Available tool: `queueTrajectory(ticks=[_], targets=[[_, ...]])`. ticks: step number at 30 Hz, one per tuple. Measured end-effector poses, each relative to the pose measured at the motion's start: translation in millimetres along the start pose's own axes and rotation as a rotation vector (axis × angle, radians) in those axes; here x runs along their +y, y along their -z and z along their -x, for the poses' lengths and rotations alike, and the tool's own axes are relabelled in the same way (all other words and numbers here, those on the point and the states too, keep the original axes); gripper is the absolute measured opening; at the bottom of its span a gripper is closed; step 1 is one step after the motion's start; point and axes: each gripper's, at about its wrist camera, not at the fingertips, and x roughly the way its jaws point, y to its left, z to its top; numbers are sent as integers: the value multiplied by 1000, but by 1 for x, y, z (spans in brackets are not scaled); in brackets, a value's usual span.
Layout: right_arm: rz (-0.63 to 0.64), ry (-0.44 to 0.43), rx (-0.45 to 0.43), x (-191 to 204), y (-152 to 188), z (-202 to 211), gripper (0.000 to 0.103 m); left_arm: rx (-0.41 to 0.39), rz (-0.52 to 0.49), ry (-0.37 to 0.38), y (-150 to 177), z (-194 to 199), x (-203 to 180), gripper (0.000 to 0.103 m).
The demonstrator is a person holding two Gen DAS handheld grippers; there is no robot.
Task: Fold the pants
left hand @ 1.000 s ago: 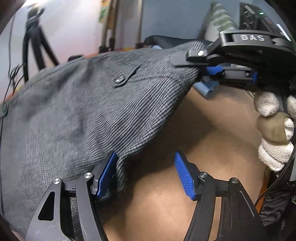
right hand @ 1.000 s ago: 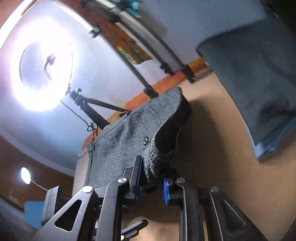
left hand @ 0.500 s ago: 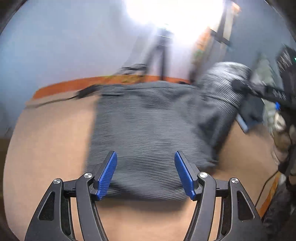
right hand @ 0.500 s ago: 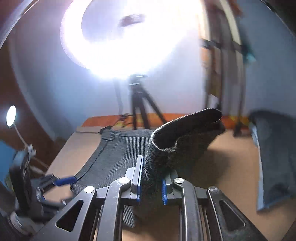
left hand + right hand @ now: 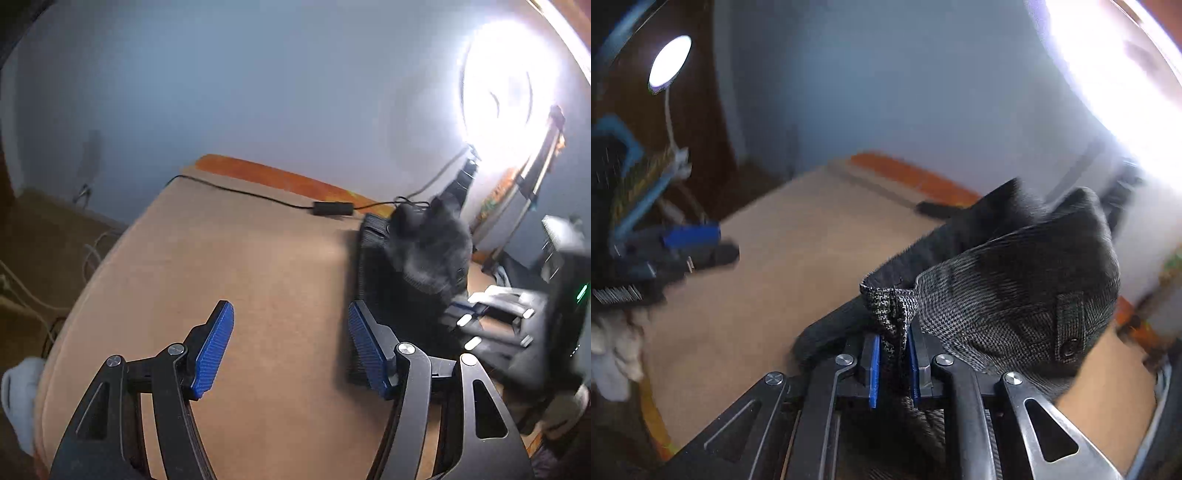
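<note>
Nearest to us, our right gripper (image 5: 893, 363) is clenched on a bunched edge of the pants (image 5: 1015, 295), the grey woven cloth pinched between its blue pads (image 5: 874, 369). From that grip the cloth rises and curls over to the right, showing a belt loop (image 5: 1070, 325) with a button. Our left gripper (image 5: 291, 350) hangs with its jaws spread wide and nothing between them, above bare tan table (image 5: 240, 258). Just right of it the rest of the pants lies dark on the table, one part lifted up toward the right gripper. Farther back, a black cable (image 5: 240, 192) with a small box (image 5: 332, 208) runs along the table's far edge. Beyond stands a pale blue wall (image 5: 258, 92), and a ring light (image 5: 509, 85) glares at upper right.
</note>
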Motion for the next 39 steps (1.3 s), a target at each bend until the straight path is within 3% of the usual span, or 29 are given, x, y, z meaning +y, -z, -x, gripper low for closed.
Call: queueTrajectory(ticks=[3, 8, 10, 12, 15, 18, 23, 26, 32, 39], targets=[[69, 4, 45, 27, 6, -23, 10, -3, 9, -7, 3, 5, 6, 64], [103, -25, 54, 40, 13, -33, 12, -12, 9, -12, 0, 7, 8, 64], [113, -49, 48, 42, 16, -27, 17, -13, 7, -8, -3, 5, 5, 64], [107, -112, 29, 36, 21, -11, 35, -14, -3, 6, -4, 5, -1, 64], [60, -178, -37, 24, 27, 19, 44, -14, -40, 22, -6, 3, -18, 64], [-36, -217, -103, -5, 43, 53, 55, -7, -104, 53, -4, -2, -44, 64], [-226, -177, -130, -78, 74, 75, 57, 17, -260, 125, 8, -7, -104, 64], [-354, -155, -114, -128, 84, 69, 57, 38, -346, 161, 15, -15, -142, 64], [-582, -196, -115, -211, 82, 42, 60, 87, -520, 220, 29, -46, -217, 64], [-702, -262, -82, -251, 70, -10, 61, 213, -625, 264, 64, -88, -246, 64]])
